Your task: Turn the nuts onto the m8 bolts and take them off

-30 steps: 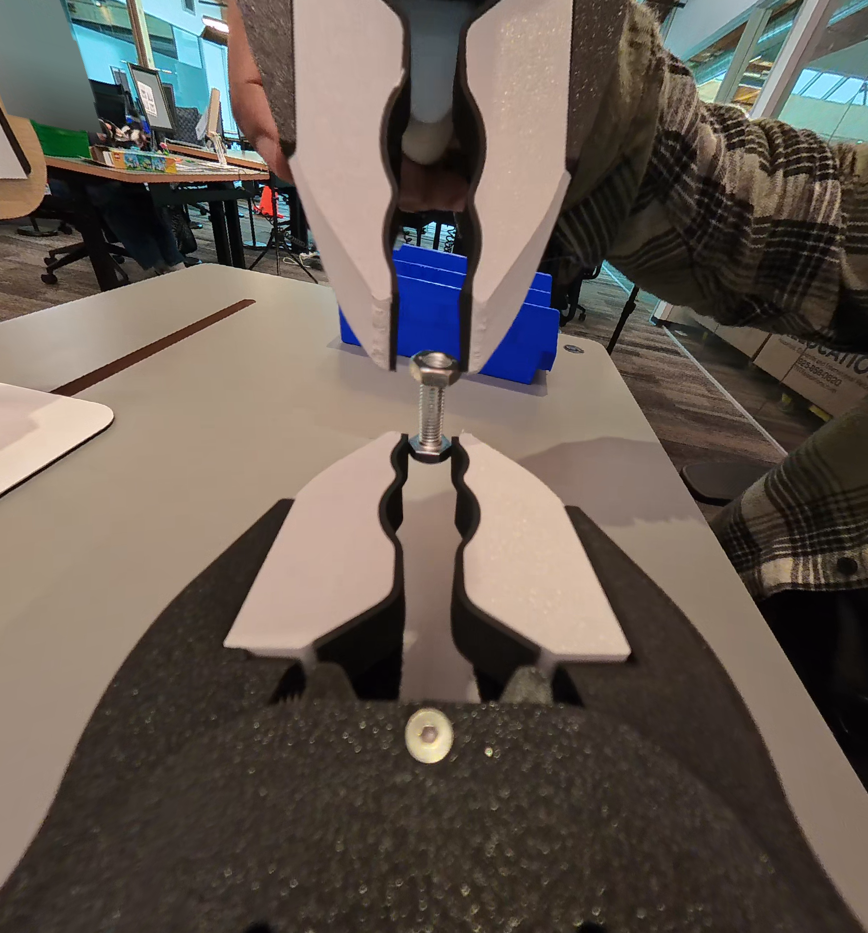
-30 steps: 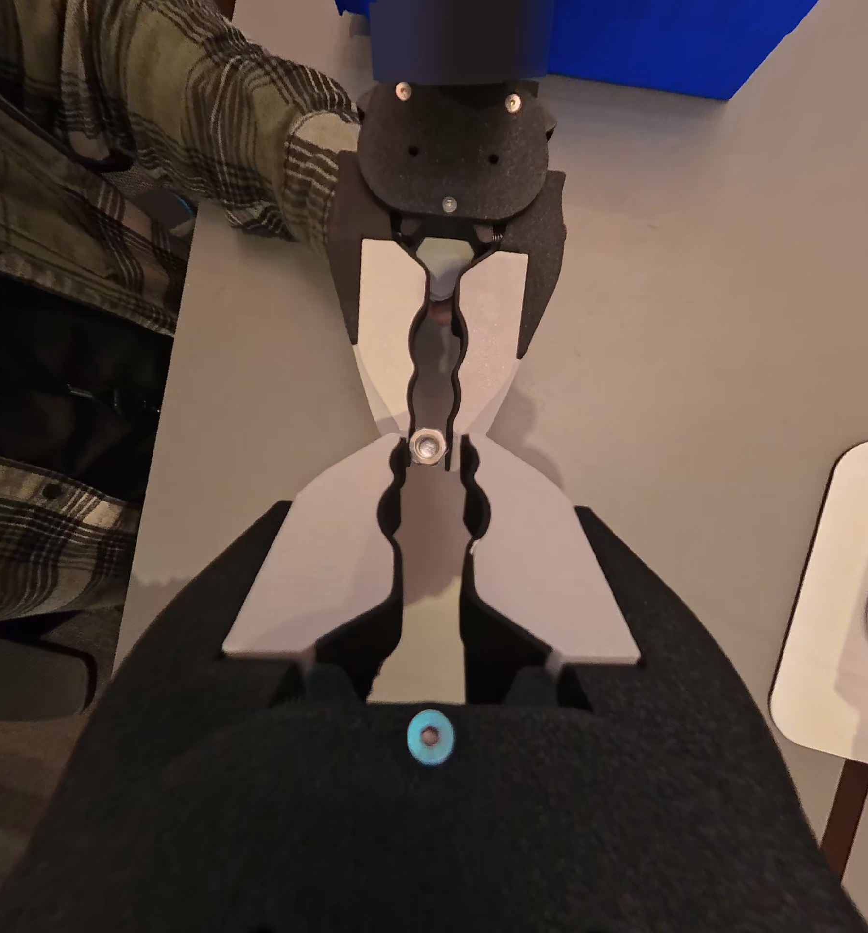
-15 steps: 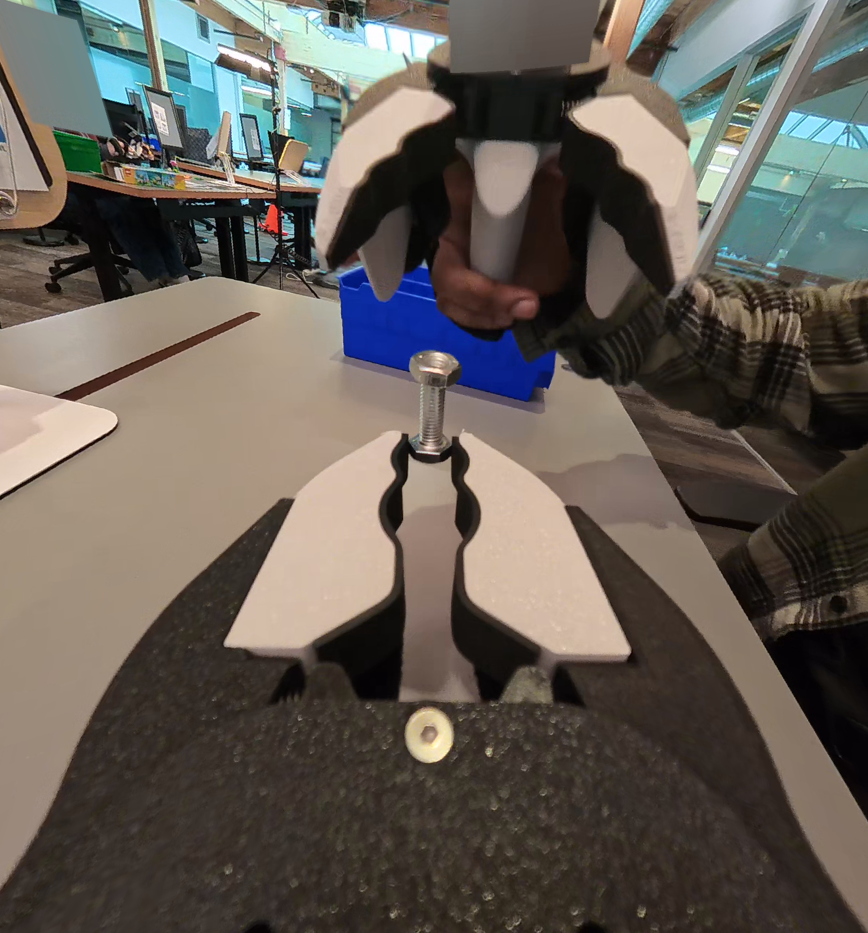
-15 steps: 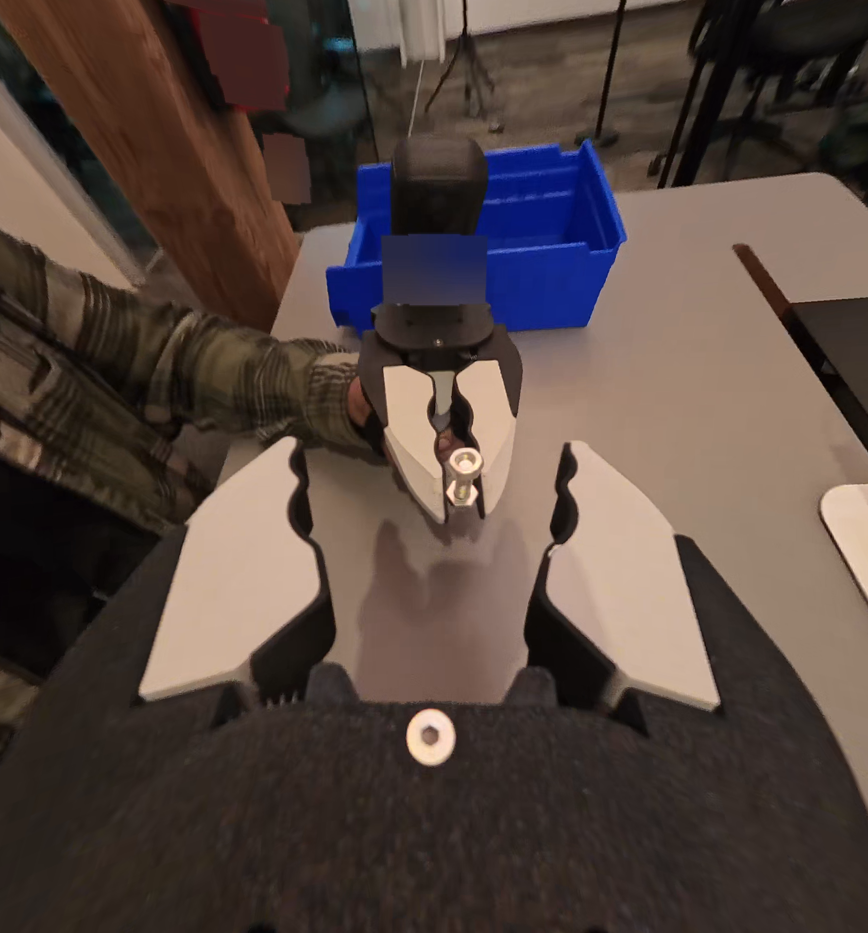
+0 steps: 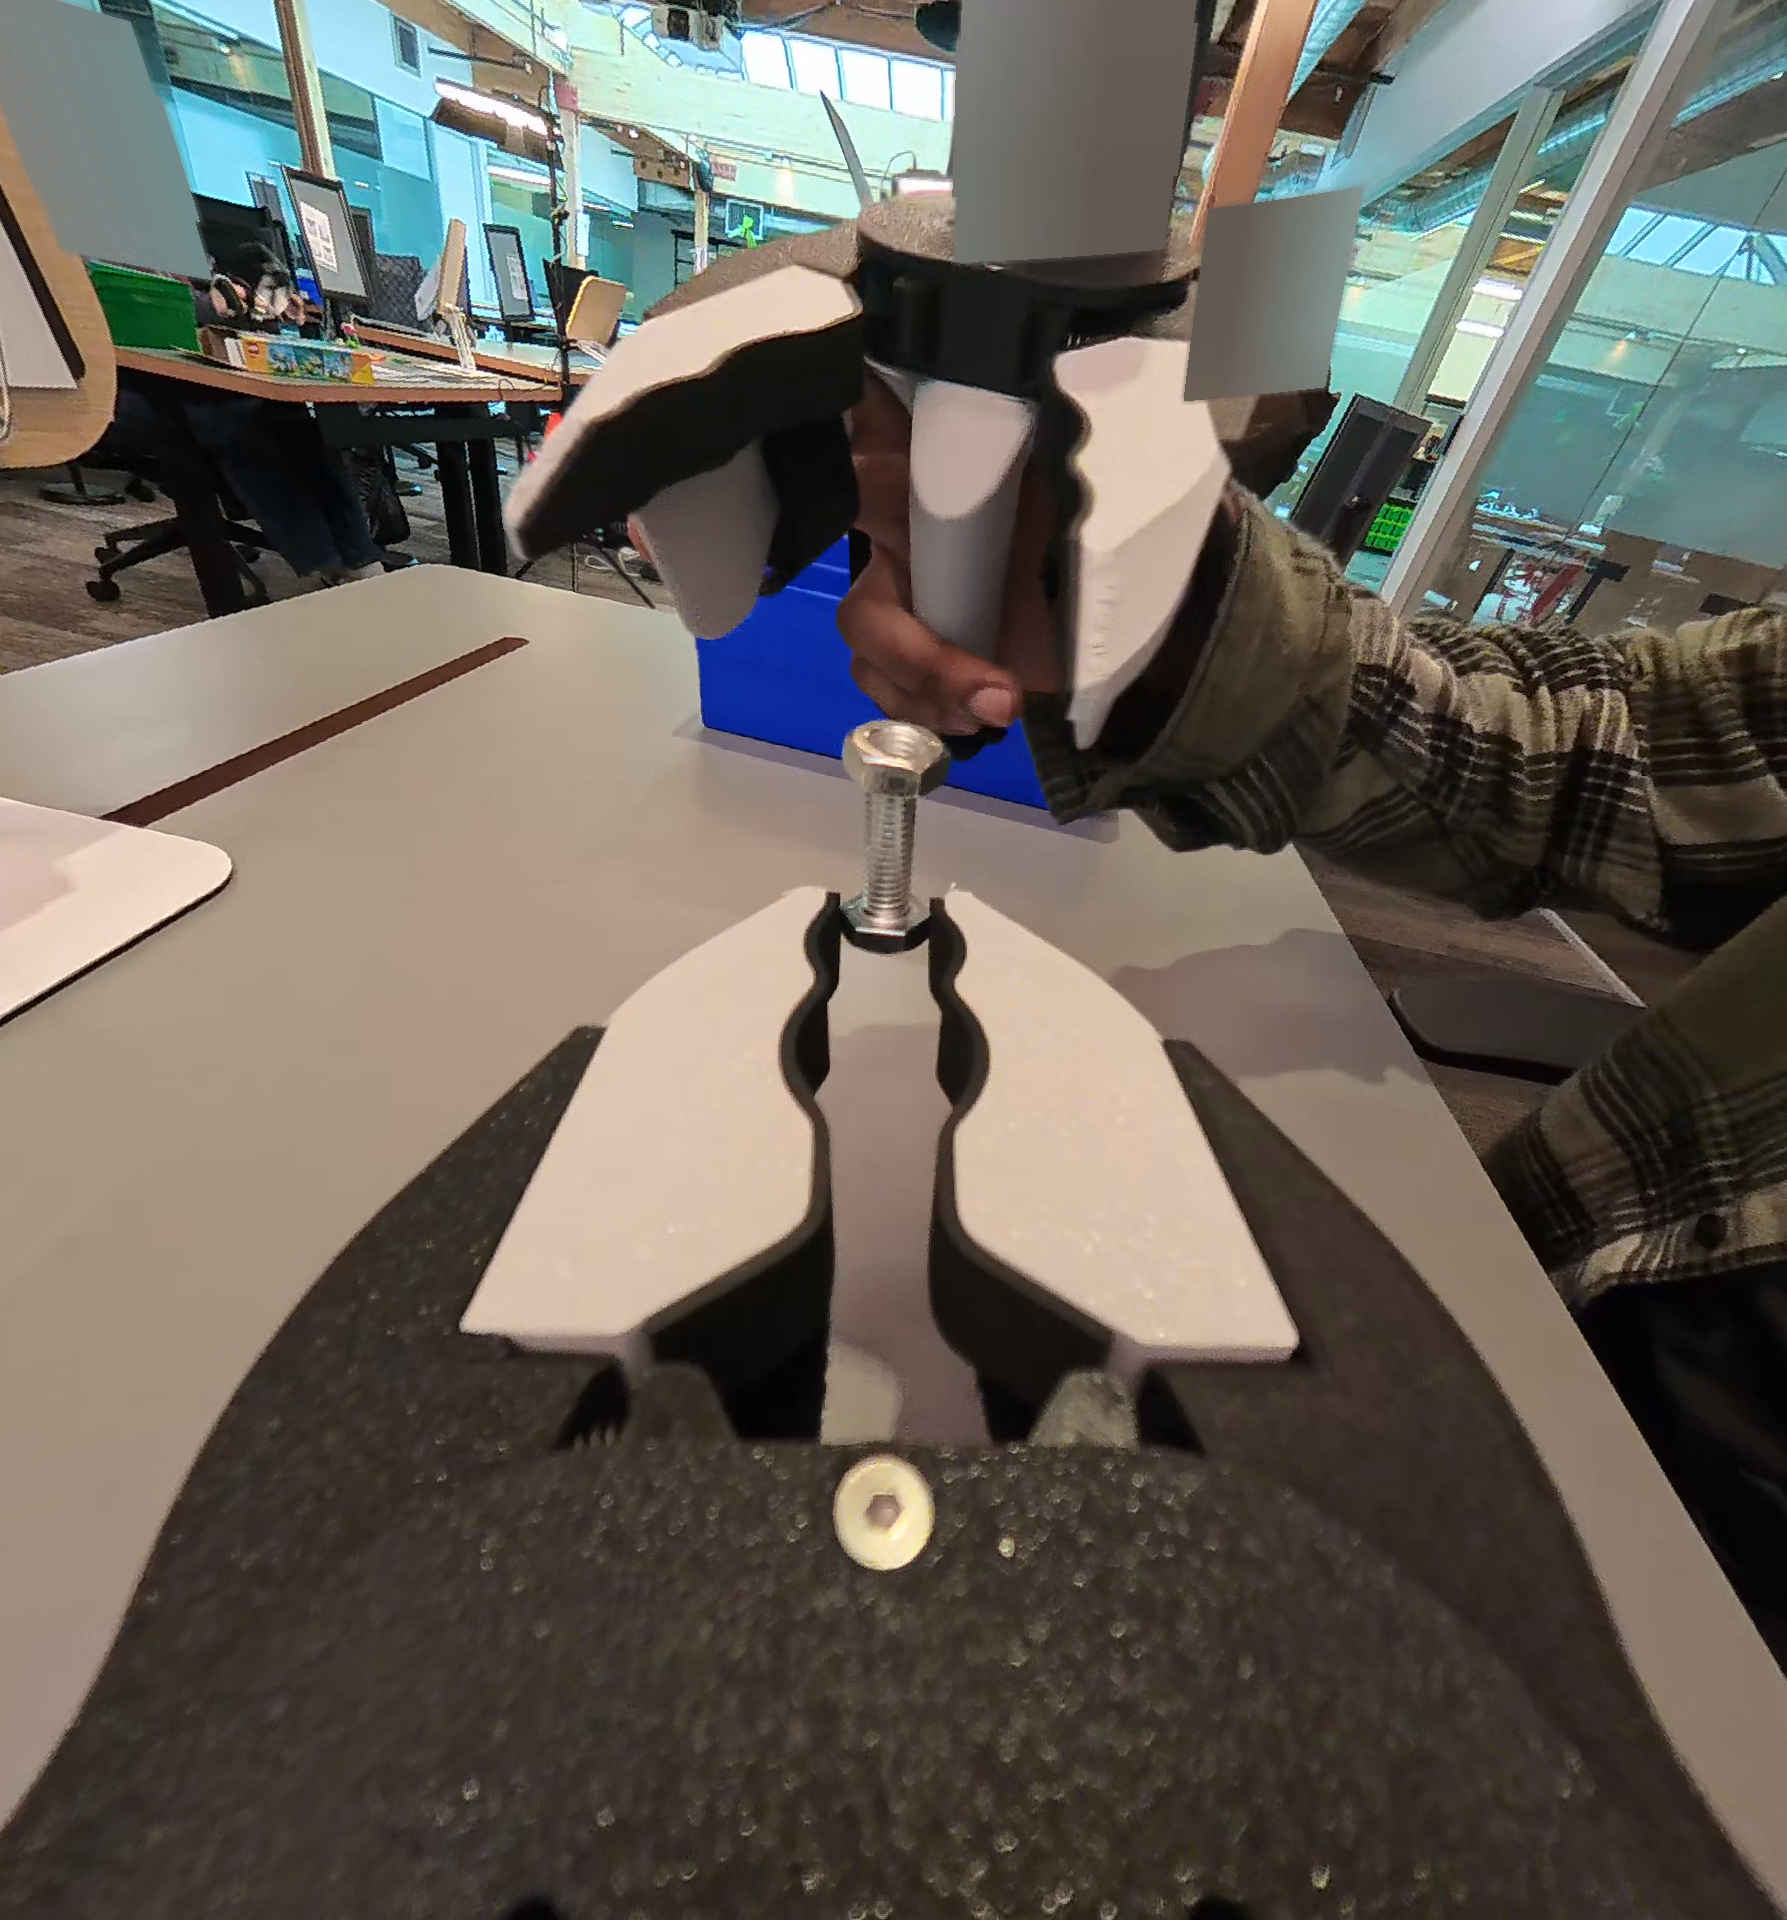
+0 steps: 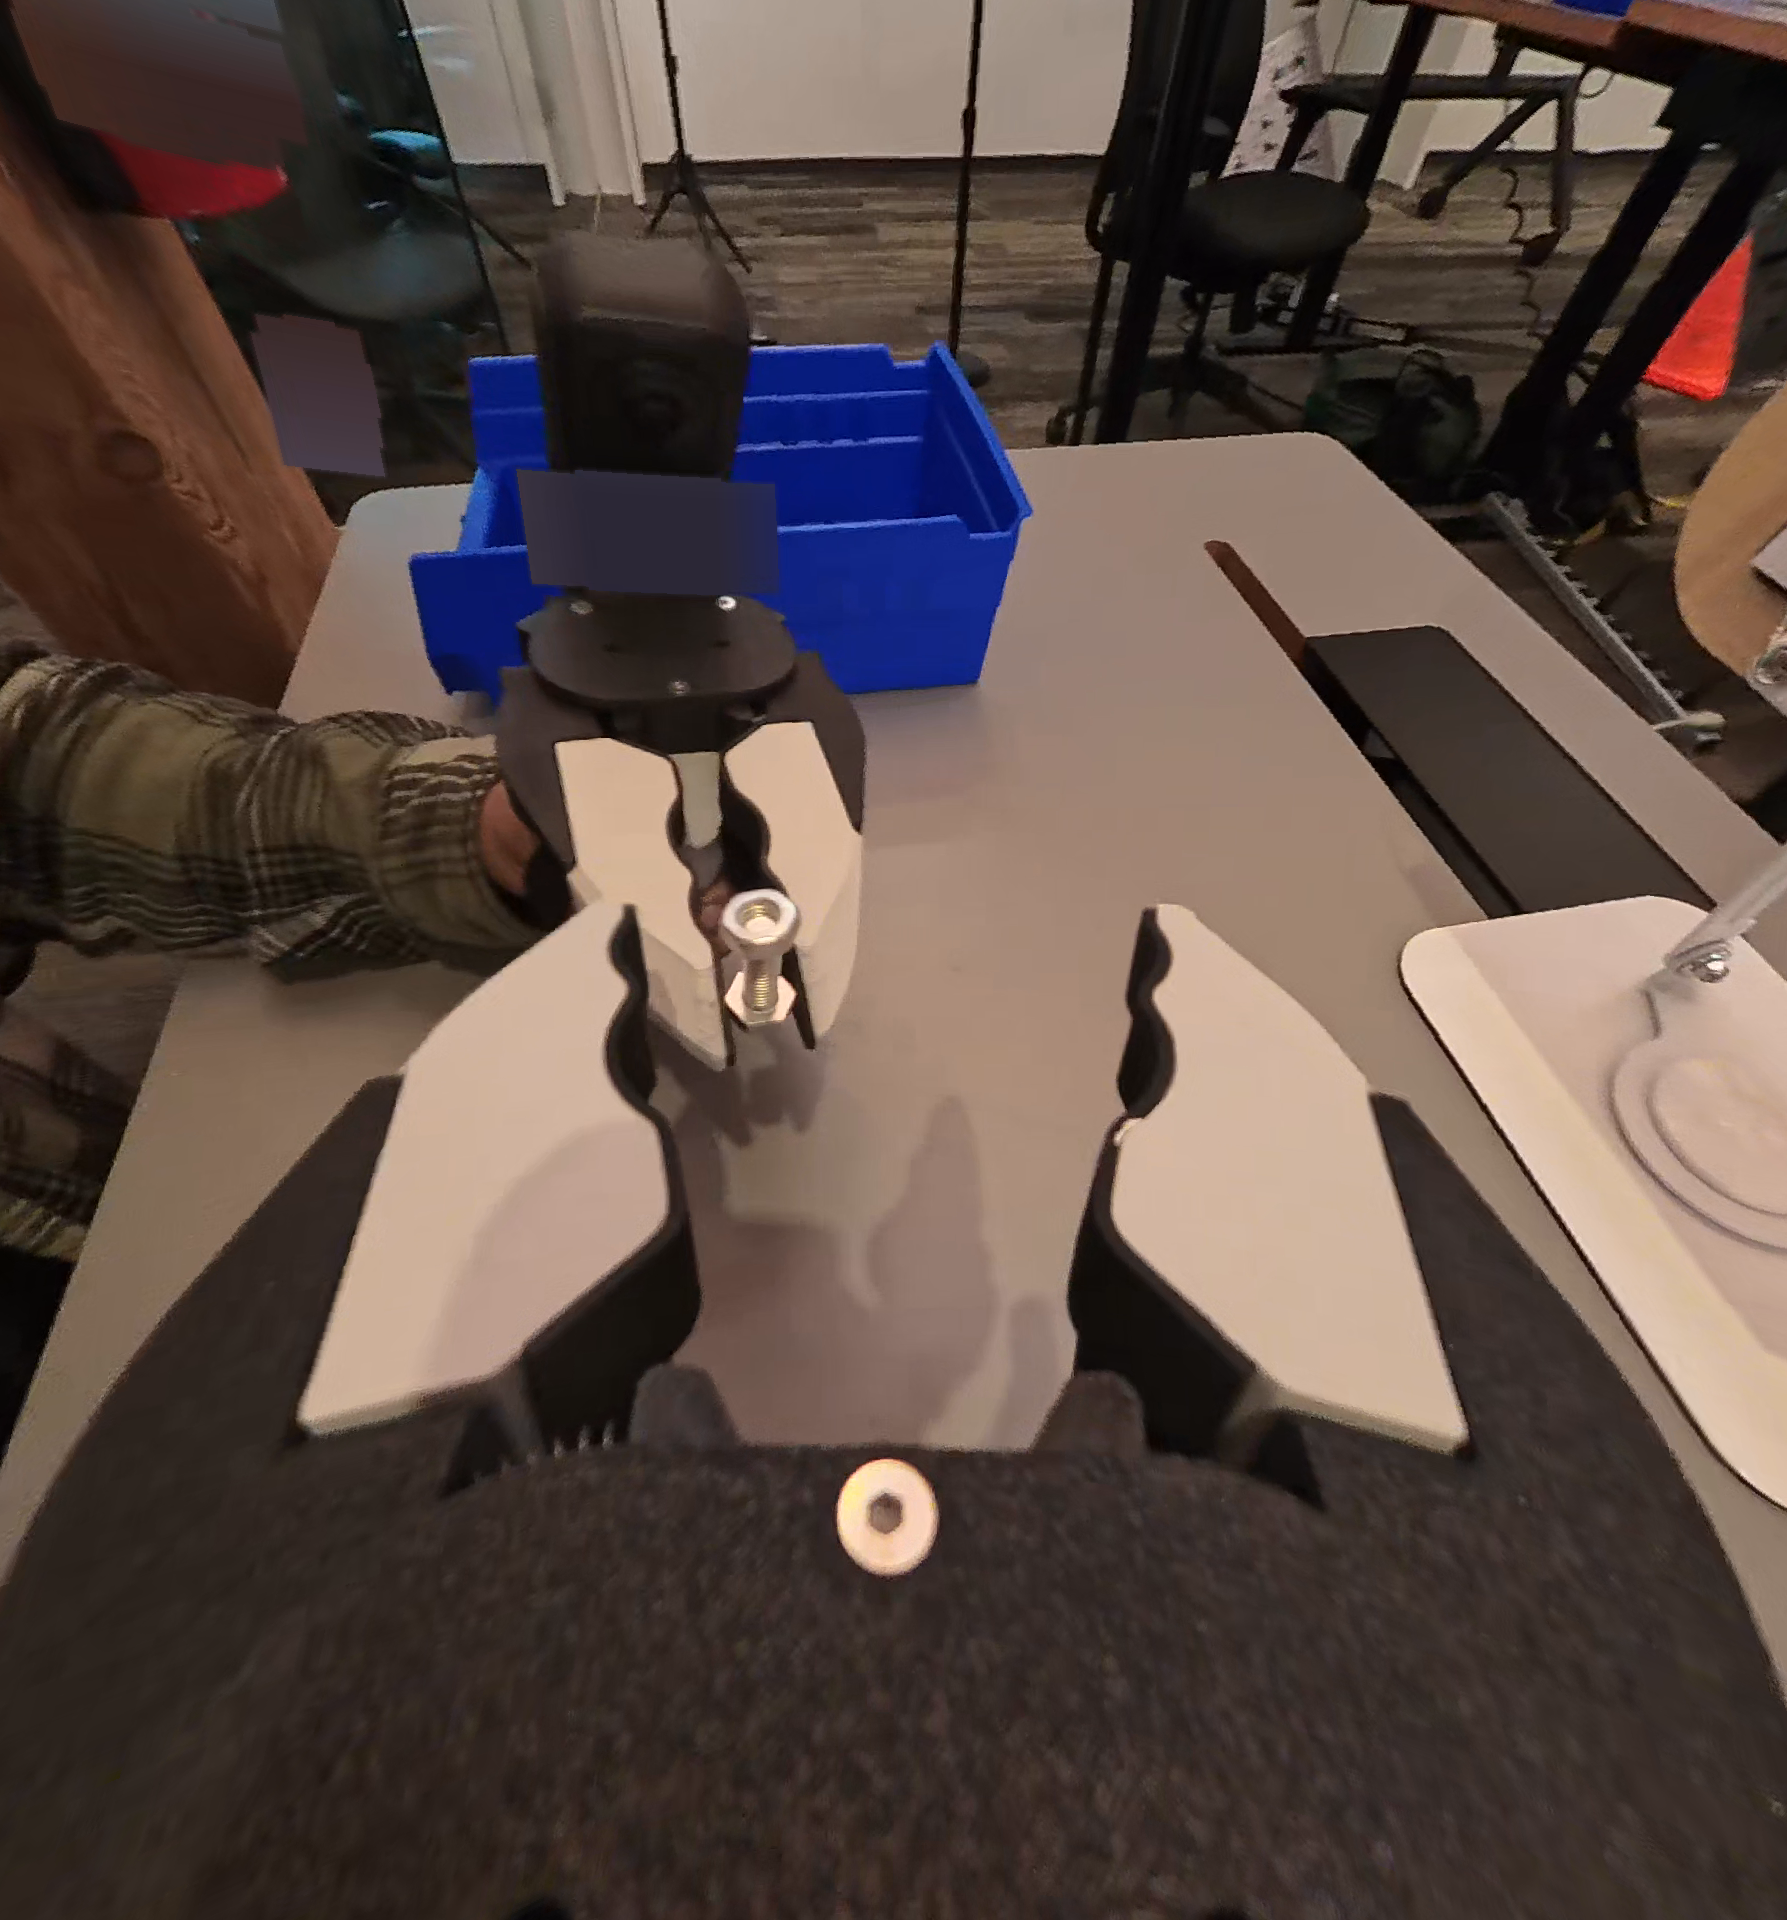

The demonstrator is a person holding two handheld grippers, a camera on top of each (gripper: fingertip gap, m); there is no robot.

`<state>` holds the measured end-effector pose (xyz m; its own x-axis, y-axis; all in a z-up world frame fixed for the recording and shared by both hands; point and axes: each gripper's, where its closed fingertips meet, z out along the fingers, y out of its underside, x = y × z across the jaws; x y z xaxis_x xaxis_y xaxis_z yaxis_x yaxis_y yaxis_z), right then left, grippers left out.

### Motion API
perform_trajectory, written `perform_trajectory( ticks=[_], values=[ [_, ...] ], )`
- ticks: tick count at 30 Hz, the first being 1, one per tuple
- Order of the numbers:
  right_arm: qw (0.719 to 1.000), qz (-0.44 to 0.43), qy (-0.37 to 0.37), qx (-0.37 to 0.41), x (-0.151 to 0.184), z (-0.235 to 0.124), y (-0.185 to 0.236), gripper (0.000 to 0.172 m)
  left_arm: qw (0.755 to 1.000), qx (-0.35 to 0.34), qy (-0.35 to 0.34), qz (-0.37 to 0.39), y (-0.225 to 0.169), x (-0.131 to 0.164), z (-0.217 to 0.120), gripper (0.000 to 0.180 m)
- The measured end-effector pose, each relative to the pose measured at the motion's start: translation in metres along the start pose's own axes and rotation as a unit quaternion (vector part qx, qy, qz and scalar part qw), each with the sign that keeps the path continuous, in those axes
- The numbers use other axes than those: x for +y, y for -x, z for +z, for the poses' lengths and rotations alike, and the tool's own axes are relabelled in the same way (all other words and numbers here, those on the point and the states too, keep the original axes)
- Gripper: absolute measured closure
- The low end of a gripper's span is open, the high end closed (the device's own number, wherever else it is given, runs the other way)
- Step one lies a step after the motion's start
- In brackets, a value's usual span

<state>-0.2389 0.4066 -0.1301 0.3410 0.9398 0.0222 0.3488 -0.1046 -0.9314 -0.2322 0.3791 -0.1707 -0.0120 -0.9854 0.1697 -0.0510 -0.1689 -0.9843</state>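
At frame centre, the left gripper (image 5: 884, 914) clamps the bolt (image 5: 887, 852), nut (image 5: 894, 758) barely started; the right gripper (image 6: 884, 971) gapes empty.

Shiny metal bolt (image 5: 891, 842) and nut (image 5: 894, 750), matt grey table (image 5: 349, 935), glossy blue plastic bin (image 6: 868, 520)

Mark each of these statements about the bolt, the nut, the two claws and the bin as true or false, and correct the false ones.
1. The left claw grips the bolt by its head, shaft upright. True.
2. The right claw is shut on the nut. False: its fingers stand wide apart and hold nothing.
3. The nut sits at the top end of the bolt. True.
4. The blue bin is full of bolts. False: none show in its visible part.
5. The bolt lies flat on the table. False: it stands upright.
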Motion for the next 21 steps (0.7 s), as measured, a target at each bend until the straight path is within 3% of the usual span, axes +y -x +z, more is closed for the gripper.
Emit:
perform_trajectory(
  ticks=[3,5,10,14,21],
  values=[
    [1.000,0.010,-0.016,-0.003,0.001,-0.002,-0.003,0.089,1.000,0.002,0.001,-0.002,0.000,0.001,0.000,0.165],
    [0.998,0.021,-0.036,-0.045,-0.003,-0.005,0.008,0.099,1.000,0.003,0.001,-0.003,0.000,0.001,0.000,0.165],
    [0.992,0.001,-0.033,-0.125,0.000,-0.003,0.039,0.098,1.000,0.002,0.006,-0.010,0.002,0.002,-0.001,0.165],
    [0.992,-0.010,-0.003,-0.127,0.009,0.004,0.044,0.093,1.000,0.004,0.008,-0.010,0.001,0.003,0.000,0.165],
    [0.990,-0.008,0.005,-0.142,0.014,0.003,0.051,0.099,1.000,0.002,0.008,-0.017,0.003,0.004,0.000,0.165]
  ],
)
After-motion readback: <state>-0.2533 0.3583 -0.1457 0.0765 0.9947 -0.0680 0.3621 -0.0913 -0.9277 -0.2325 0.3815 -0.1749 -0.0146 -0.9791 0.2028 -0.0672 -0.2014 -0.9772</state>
